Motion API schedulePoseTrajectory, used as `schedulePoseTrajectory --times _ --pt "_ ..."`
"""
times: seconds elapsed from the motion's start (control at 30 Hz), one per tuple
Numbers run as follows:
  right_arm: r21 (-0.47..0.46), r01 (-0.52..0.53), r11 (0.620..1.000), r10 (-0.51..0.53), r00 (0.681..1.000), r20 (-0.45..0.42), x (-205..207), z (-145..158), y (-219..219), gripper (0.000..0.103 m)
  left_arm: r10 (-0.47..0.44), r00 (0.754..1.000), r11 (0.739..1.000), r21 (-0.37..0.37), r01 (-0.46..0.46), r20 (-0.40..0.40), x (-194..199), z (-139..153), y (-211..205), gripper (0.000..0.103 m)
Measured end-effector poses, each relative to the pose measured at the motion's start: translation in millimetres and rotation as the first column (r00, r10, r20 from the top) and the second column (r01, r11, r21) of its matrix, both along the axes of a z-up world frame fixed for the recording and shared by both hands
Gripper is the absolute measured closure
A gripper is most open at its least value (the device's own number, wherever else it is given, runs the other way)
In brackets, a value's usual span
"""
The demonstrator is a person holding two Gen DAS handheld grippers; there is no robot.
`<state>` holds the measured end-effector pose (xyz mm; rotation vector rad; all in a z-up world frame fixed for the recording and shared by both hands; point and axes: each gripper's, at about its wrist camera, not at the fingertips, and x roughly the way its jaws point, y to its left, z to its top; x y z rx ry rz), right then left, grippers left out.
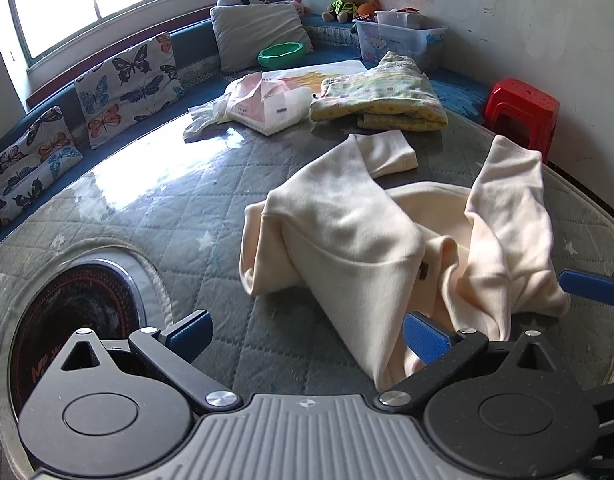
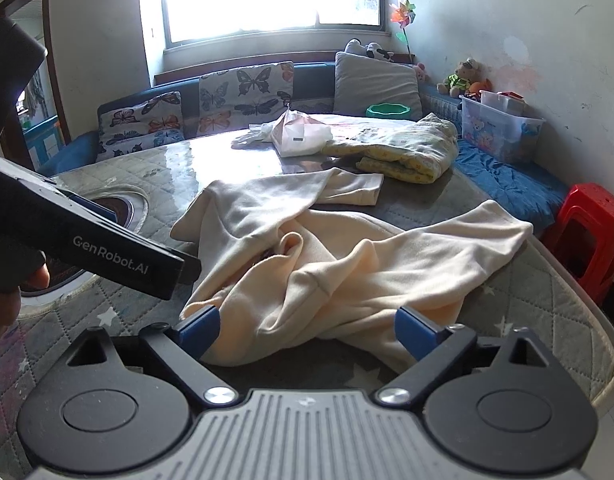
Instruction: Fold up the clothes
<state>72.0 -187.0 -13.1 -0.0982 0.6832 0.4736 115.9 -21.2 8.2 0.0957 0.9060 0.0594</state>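
A cream long-sleeved garment (image 1: 347,236) lies crumpled on the quilted grey table cover (image 1: 167,216). It also shows in the right wrist view (image 2: 327,256), with one sleeve stretched to the right. My left gripper (image 1: 309,334) is open at the garment's near edge, its right finger touching the cloth. My right gripper (image 2: 307,330) is open, its two blue fingertips on either side of the garment's near edge. The right gripper's blue finger (image 1: 591,288) shows at the left wrist view's right edge. The left gripper's black body (image 2: 107,252) shows at the right wrist view's left.
A folded yellow-green floral cloth (image 1: 383,100) and a pink-white plastic bag (image 1: 267,104) lie at the table's far side. A round inset burner (image 1: 67,320) sits at the left. A red stool (image 1: 523,112) stands right. Butterfly cushions (image 1: 127,88) line the bench.
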Motion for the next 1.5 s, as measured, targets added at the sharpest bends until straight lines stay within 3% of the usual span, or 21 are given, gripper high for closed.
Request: schedulePoseTrajectory --times 0.43,0.73,1.0,1.3,1.37,1.5 --pt "0.036 0.008 0.999 -0.008 1.0 -0.013 20.4 -1.6 -5.1 0.021 -0.03 1.0 1.0 0.007 0.03 0.002 22.6 1.2 -10.3 0.0" --pt "0.06 0.008 0.998 -0.006 0.999 -0.036 35.4 -5.1 -6.2 0.032 -0.041 0.999 0.999 -0.008 0.041 0.032 51.4 16.0 -14.0 0.012" --pt "0.092 0.006 0.996 0.0 0.998 -0.065 47.2 -6.9 -6.9 0.042 -0.056 0.998 0.998 -0.044 0.055 -0.023 88.2 10.6 -16.2 0.027" --pt "0.127 0.017 0.992 -0.002 0.993 -0.118 61.2 -13.8 -10.2 0.05 -0.079 0.995 0.997 -0.021 0.077 -0.059 107.1 -0.6 -30.4 0.027" --pt "0.136 0.018 0.991 -0.001 0.992 -0.126 62.9 -14.6 -11.3 0.054 -0.079 0.994 0.997 -0.008 0.079 -0.068 108.8 -4.3 -31.4 0.031" --pt "0.143 0.018 0.99 0.002 0.99 -0.138 63.3 -16.0 -14.0 0.059 -0.099 0.99 0.995 -0.015 0.098 -0.095 107.9 -10.5 -27.5 0.064"
